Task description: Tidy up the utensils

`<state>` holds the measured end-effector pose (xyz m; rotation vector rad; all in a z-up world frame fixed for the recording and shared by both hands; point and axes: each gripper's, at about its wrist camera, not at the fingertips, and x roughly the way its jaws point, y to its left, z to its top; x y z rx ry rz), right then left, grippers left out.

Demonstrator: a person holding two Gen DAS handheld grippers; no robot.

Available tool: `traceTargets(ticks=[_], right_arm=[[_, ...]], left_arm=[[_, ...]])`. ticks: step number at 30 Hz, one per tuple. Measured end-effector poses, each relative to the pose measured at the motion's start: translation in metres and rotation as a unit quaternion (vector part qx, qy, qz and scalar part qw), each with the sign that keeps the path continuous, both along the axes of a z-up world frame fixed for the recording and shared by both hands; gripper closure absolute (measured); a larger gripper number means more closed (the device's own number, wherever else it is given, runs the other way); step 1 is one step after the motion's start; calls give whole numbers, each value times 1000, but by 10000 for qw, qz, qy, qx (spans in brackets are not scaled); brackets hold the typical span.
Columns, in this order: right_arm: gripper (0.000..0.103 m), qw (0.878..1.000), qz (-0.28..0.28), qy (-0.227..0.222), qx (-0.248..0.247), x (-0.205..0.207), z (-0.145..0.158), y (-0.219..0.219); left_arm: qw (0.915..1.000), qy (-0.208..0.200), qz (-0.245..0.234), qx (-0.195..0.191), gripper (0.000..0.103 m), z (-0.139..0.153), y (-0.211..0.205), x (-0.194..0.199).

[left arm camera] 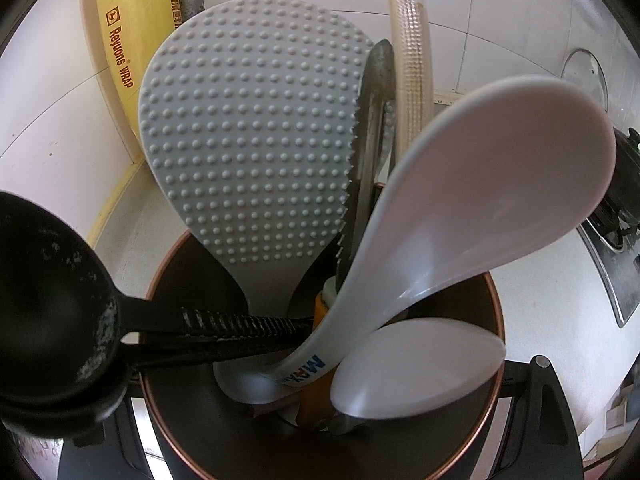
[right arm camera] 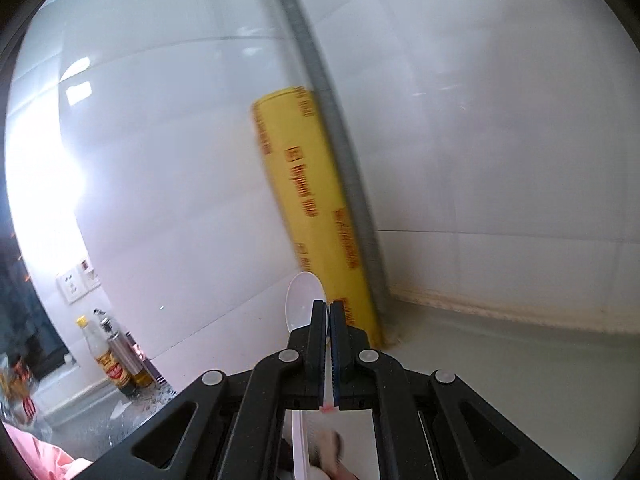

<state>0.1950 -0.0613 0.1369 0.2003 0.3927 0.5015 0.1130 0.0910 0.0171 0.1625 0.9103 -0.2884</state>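
In the left wrist view a dark round holder with a copper rim [left arm camera: 496,304] fills the frame between my left gripper's fingers [left arm camera: 544,396]. The jaws stand wide, one on each side of the holder; whether they press its wall is hidden. In the holder stand a grey dimpled rice paddle [left arm camera: 248,140], a large white spoon [left arm camera: 472,184], a smaller white spoon [left arm camera: 416,368], a black ladle [left arm camera: 52,292], metal tongs [left arm camera: 372,132] and an orange-handled tool [left arm camera: 316,396]. In the right wrist view my right gripper [right arm camera: 329,305] is shut on a clear plastic spoon [right arm camera: 301,296], bowl pointing up.
A yellow wrap roll [left arm camera: 120,20] leans in the tiled corner beside a grey pipe [right arm camera: 340,152]; it also shows in the right wrist view [right arm camera: 304,184]. Bottles [right arm camera: 116,356] and a wall socket [right arm camera: 76,284] sit far left. A stove [left arm camera: 616,240] and glass lid [left arm camera: 586,76] are to the right.
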Motion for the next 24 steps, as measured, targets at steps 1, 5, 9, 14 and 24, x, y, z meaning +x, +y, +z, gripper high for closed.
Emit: traceTargets(ticks=[1,5,9,14,24], right_arm=[[101,10000,56,-17,-31,2,0,6],[101,9994,274,-109,-171,17,-14,30],[101,9986,453,-194,-191,19,-24,37],[101,9983,554,33,-152,20,-38,28],[100,9967,648,148,-456,-12,-49,5]], left_arm=[[10000,-1,2,0,13,0,0,0],[10000,-3,3,-1,13,0,0,0],[10000,-5,9,-1,13,-1,-1,2],[10000,-8,14,-3,13,-1,0,2],[10000,-5,4,1,13,-2,0,2]])
